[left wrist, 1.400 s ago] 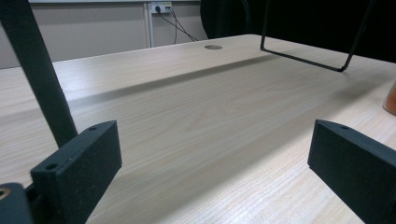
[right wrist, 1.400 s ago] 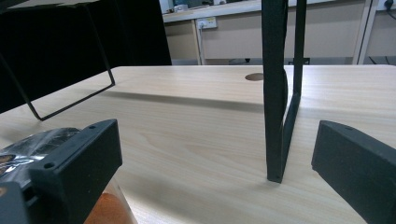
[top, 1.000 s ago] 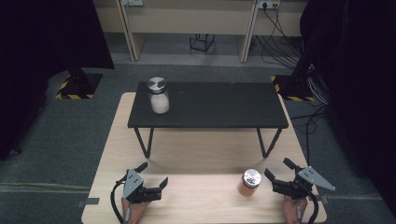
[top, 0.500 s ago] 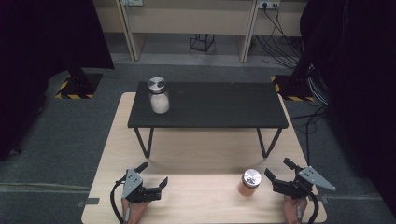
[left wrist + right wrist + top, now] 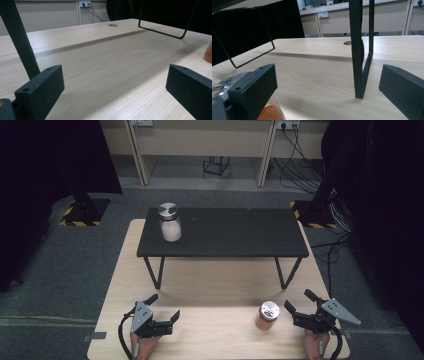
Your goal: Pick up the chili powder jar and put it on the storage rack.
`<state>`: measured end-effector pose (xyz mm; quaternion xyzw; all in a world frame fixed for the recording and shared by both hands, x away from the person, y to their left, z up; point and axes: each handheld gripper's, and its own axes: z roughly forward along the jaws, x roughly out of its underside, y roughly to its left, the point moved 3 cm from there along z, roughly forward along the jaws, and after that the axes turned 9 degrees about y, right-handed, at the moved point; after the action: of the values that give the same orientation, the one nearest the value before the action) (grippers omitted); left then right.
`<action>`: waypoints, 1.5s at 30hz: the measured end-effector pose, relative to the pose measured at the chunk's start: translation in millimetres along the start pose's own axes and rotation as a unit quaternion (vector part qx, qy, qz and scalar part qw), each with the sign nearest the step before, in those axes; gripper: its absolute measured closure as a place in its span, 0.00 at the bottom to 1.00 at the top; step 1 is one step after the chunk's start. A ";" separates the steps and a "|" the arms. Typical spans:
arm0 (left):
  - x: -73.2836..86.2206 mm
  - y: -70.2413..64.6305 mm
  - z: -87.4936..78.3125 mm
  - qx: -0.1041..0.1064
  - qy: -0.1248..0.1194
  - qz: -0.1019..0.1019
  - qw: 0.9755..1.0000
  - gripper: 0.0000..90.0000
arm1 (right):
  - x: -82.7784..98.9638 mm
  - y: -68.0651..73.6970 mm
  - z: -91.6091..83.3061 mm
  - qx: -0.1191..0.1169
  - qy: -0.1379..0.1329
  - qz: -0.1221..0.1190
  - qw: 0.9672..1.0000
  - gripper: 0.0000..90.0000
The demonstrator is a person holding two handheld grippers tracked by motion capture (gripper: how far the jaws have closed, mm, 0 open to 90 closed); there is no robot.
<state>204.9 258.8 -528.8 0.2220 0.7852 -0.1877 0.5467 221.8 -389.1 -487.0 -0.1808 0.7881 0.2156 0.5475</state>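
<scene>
The small orange jar with a silver lid (image 5: 268, 315) stood upright on the bench (image 5: 220, 285), at nine o'clock of our spread right hand-held gripper (image 5: 300, 306); left hand-held gripper (image 5: 164, 307) likewise spread. Nothing had moved.

A pale wooden surface (image 5: 220, 285) with light grain carries everything here. A low black shelf (image 5: 225, 232) on thin wire legs stands on it toward twelve o'clock, spanning most of its width. On that shelf, at its ten o'clock corner, sits a glass jar (image 5: 169, 222) with a silver lid and white contents. Down on the wood itself, toward five o'clock and well clear of the shelf legs, stands a small orange jar (image 5: 267, 315) with a shiny metal lid. A round cable hole (image 5: 113, 25) is cut into the wood near one far edge. Grey carpet floor (image 5: 75, 255) lies around the surface.
</scene>
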 end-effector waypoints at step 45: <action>-0.4 1.4 0.4 0.006 0.002 -0.003 1.000 0.01 | 9.8 49.8 -33.1 -0.055 0.003 -0.044 0.998 0.02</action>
<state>206.0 259.7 -528.6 0.2238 0.7856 -0.1935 0.5434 166.6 -365.5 -479.0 -0.2458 0.7678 0.2335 0.5436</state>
